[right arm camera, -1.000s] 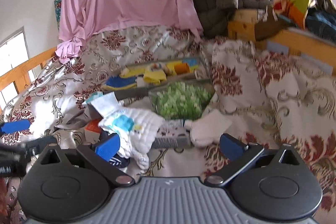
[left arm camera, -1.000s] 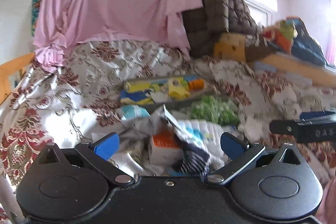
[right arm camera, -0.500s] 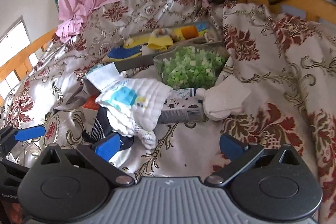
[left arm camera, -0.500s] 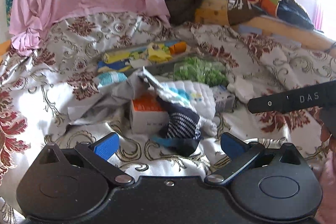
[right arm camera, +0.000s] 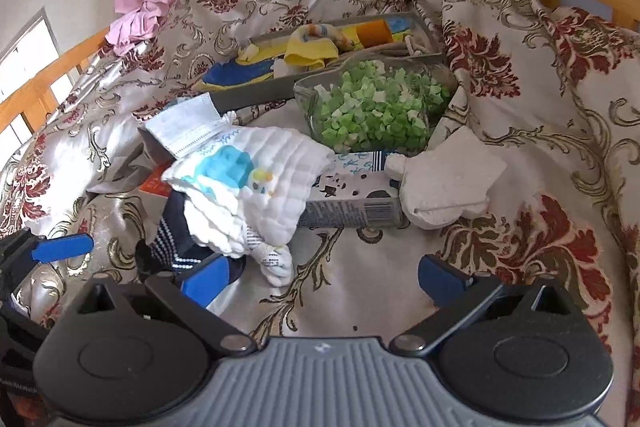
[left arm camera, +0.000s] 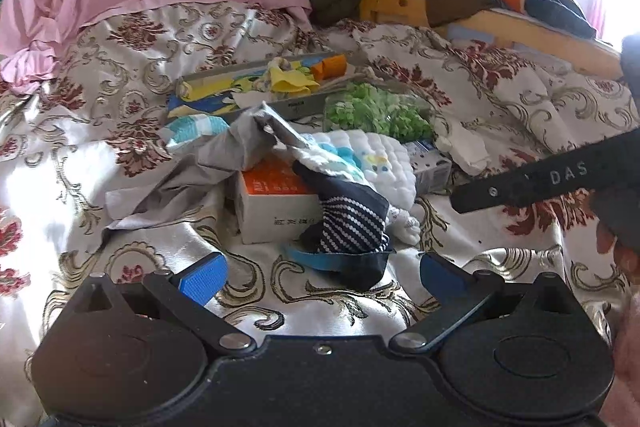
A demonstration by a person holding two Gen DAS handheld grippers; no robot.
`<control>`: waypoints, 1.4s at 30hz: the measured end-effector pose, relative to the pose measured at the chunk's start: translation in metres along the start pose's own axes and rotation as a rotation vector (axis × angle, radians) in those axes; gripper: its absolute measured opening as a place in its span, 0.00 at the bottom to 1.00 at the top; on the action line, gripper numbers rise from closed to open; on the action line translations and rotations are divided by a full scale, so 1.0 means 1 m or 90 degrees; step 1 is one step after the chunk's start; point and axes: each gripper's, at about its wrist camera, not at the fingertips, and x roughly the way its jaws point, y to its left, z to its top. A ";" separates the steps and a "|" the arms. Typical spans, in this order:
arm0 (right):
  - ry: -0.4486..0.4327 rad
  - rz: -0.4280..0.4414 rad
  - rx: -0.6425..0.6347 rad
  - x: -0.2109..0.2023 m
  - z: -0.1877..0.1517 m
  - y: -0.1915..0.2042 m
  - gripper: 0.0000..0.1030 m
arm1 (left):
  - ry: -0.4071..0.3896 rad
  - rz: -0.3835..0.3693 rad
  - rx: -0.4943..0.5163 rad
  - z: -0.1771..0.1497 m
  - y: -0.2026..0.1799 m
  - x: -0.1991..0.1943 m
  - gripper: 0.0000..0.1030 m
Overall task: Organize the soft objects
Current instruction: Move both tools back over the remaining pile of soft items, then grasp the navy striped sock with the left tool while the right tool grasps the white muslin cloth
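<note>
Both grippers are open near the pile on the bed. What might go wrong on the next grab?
The striped sock lies draped over the orange-topped box under the white quilted cloth, so the left gripper may drag all three. The right gripper is close by; the two could collide over the pile.

The left gripper point(left arm camera: 319, 273) is wide open, with its two blue fingertips point(left arm camera: 203, 277) far apart and nothing between them. The right gripper point(right arm camera: 320, 277) is wide open too, and it holds nothing. In the left wrist view, a hand point(left arm camera: 618, 251) shows at the right edge, just under the right gripper's black body.
</note>
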 end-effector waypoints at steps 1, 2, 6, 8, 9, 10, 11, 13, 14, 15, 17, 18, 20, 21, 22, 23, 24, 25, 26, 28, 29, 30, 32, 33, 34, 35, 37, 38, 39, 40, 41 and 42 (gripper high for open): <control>0.004 0.011 0.005 0.003 0.001 -0.002 1.00 | 0.003 -0.005 0.003 -0.001 0.000 0.002 0.99; 0.008 0.021 0.009 0.006 0.002 -0.003 1.00 | 0.008 -0.012 0.004 -0.001 0.001 0.005 0.99; 0.016 0.031 -0.008 0.016 0.005 -0.002 1.00 | 0.018 -0.039 -0.002 0.001 0.003 0.013 0.99; 0.019 0.034 -0.022 0.019 0.006 0.000 1.00 | 0.014 -0.045 -0.006 0.003 0.004 0.016 0.99; 0.021 0.034 -0.029 0.022 0.007 0.001 1.00 | 0.013 -0.046 -0.005 0.005 0.004 0.018 0.99; 0.023 0.033 -0.034 0.024 0.007 0.001 1.00 | 0.012 -0.048 -0.003 0.006 0.004 0.020 0.99; 0.024 0.032 -0.039 0.026 0.008 0.001 1.00 | 0.013 -0.051 -0.002 0.008 0.004 0.022 0.99; 0.027 0.033 -0.050 0.030 0.009 0.000 1.00 | 0.018 -0.061 0.000 0.012 0.005 0.026 0.99; 0.029 0.031 -0.054 0.032 0.010 0.000 1.00 | 0.021 -0.067 0.003 0.014 0.006 0.028 0.99; 0.030 0.029 -0.058 0.034 0.010 0.000 1.00 | 0.022 -0.072 0.006 0.015 0.007 0.029 0.99; 0.034 0.034 -0.067 0.038 0.011 -0.001 0.99 | 0.024 -0.080 0.012 0.016 0.008 0.031 0.99; 0.035 0.035 -0.070 0.038 0.010 0.000 0.99 | 0.026 -0.085 0.018 0.017 0.009 0.032 0.99; 0.037 0.038 -0.079 0.039 0.010 0.001 0.99 | 0.031 -0.093 0.037 0.017 0.010 0.033 0.99; 0.036 0.039 -0.084 0.040 0.010 0.002 0.99 | 0.031 -0.097 0.047 0.018 0.010 0.034 0.99; 0.036 0.038 -0.089 0.039 0.010 0.003 0.98 | 0.029 -0.100 0.055 0.018 0.010 0.034 0.99; 0.034 0.036 -0.094 0.039 0.009 0.004 0.98 | 0.029 -0.103 0.061 0.018 0.011 0.034 0.99; 0.033 0.033 -0.099 0.039 0.009 0.005 0.97 | 0.029 -0.107 0.064 0.019 0.011 0.035 0.98; 0.031 0.030 -0.106 0.039 0.008 0.006 0.95 | 0.027 -0.109 0.066 0.019 0.011 0.035 0.97; 0.029 0.023 -0.116 0.039 0.007 0.007 0.94 | 0.025 -0.110 0.065 0.019 0.012 0.036 0.97; 0.027 0.010 -0.135 0.040 0.005 0.010 0.91 | 0.026 -0.118 0.061 0.020 0.014 0.039 0.91; 0.027 0.005 -0.142 0.040 0.004 0.011 0.91 | 0.027 -0.123 0.058 0.021 0.015 0.041 0.89; 0.027 0.004 -0.148 0.041 0.004 0.011 0.90 | 0.029 -0.127 0.056 0.021 0.015 0.044 0.86; 0.026 0.005 -0.157 0.041 0.003 0.013 0.89 | 0.030 -0.135 0.049 0.022 0.017 0.046 0.82; 0.025 0.006 -0.162 0.041 0.002 0.013 0.88 | 0.032 -0.142 0.046 0.022 0.018 0.048 0.79; 0.023 0.007 -0.166 0.040 0.002 0.014 0.88 | 0.033 -0.148 0.043 0.022 0.018 0.049 0.78; 0.021 0.009 -0.171 0.040 0.001 0.015 0.88 | 0.035 -0.152 0.043 0.022 0.018 0.050 0.77; 0.020 0.011 -0.180 0.040 0.000 0.017 0.86 | 0.041 -0.159 0.041 0.021 0.018 0.052 0.71; 0.020 0.010 -0.184 0.041 0.000 0.018 0.86 | 0.045 -0.161 0.040 0.021 0.018 0.053 0.69; 0.021 0.009 -0.191 0.043 -0.002 0.019 0.84 | 0.050 -0.164 0.038 0.020 0.018 0.054 0.63; 0.023 0.008 -0.197 0.044 -0.002 0.020 0.82 | 0.055 -0.165 0.034 0.019 0.019 0.055 0.58; 0.025 0.008 -0.205 0.045 -0.004 0.022 0.81 | 0.062 -0.165 0.026 0.018 0.020 0.057 0.55; 0.024 0.008 -0.214 0.046 -0.005 0.025 0.80 | 0.068 -0.164 0.017 0.018 0.021 0.059 0.51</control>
